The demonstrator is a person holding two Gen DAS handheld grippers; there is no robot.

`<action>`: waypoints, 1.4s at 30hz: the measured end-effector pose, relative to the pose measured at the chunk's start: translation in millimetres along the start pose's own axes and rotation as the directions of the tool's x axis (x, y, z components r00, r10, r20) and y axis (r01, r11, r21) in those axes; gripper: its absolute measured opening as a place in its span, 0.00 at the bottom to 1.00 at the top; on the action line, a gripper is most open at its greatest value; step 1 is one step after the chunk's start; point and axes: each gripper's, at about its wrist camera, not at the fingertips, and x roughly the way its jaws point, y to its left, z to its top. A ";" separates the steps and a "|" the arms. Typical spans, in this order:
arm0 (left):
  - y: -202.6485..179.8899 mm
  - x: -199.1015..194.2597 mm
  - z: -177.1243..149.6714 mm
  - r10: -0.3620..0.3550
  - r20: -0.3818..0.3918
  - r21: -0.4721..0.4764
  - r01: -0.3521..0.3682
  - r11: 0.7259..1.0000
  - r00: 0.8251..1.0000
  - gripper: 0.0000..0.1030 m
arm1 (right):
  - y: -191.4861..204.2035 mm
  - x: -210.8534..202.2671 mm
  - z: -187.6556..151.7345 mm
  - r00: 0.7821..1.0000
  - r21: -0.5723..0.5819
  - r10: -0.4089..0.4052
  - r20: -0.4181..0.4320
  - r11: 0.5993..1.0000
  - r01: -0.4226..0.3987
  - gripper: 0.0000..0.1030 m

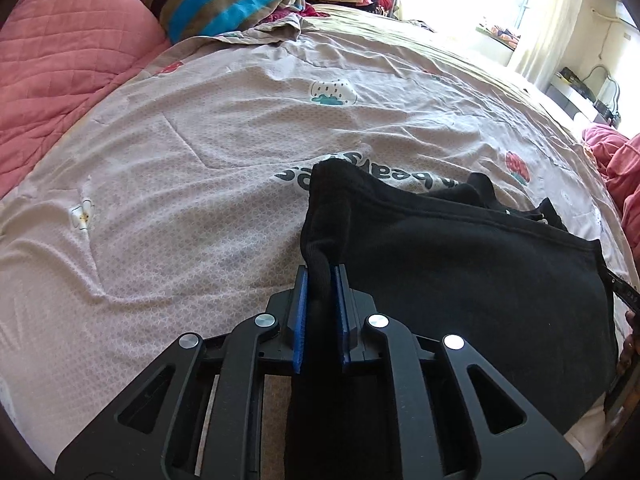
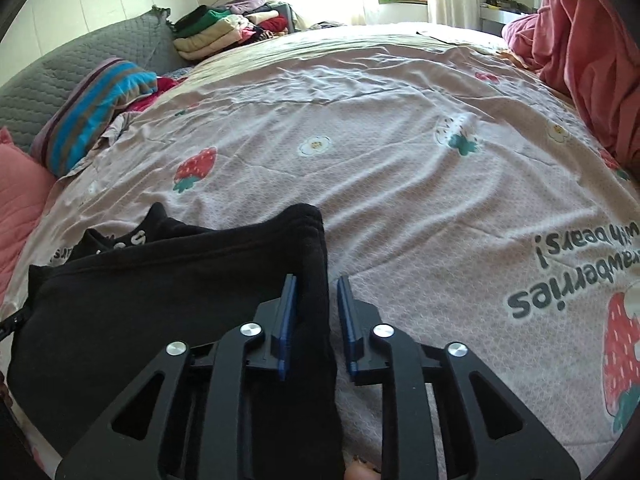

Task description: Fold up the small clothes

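A wide bed fills the room, its sheet (image 2: 400,168) pale pink with strawberries and upside-down lettering, pillows and a stack of folded clothes (image 2: 216,28) at the far end by a bright window.

At the near edge lies the garment (image 1: 460,280), black and thick, spread fairly flat between the two grippers. The left gripper (image 1: 319,276) is clamped on a bunched fold at one side of it, the blue pads pinching the cloth tight. The right gripper (image 2: 317,284) has the opposite side edge between its jaws, but they stand a little apart; the cloth lies against the left pad and a gap shows by the right one, so I'd call that side let go rather than gripped.

The risk I see is an uneven lift: if the left pulls while the right has no hold, the cloth will drag and skew, and the fold will come out crooked. The bunched wad on the left could also slip free, being so rolled.

The fabric looks soft, with a stitched hem and crumpled parts with white print at its far side.
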 end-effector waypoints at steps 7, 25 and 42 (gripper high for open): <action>-1.8 -14.7 -5.0 0.003 0.017 0.006 -0.003 1.000 1.000 0.14 | 0.8 -23.5 -9.6 1.000 0.012 -0.002 0.019 1.000 0.002 0.36; -19.3 -58.4 -43.2 -0.040 0.011 0.067 0.039 0.997 0.999 0.43 | 62.2 -93.2 -64.1 0.987 -0.263 0.160 -0.005 0.952 -0.155 0.52; -18.9 -63.6 -84.8 -0.033 -0.039 0.073 0.036 0.997 0.999 0.54 | 55.4 -92.0 -106.5 0.990 -0.250 0.123 -0.076 0.958 -0.138 0.68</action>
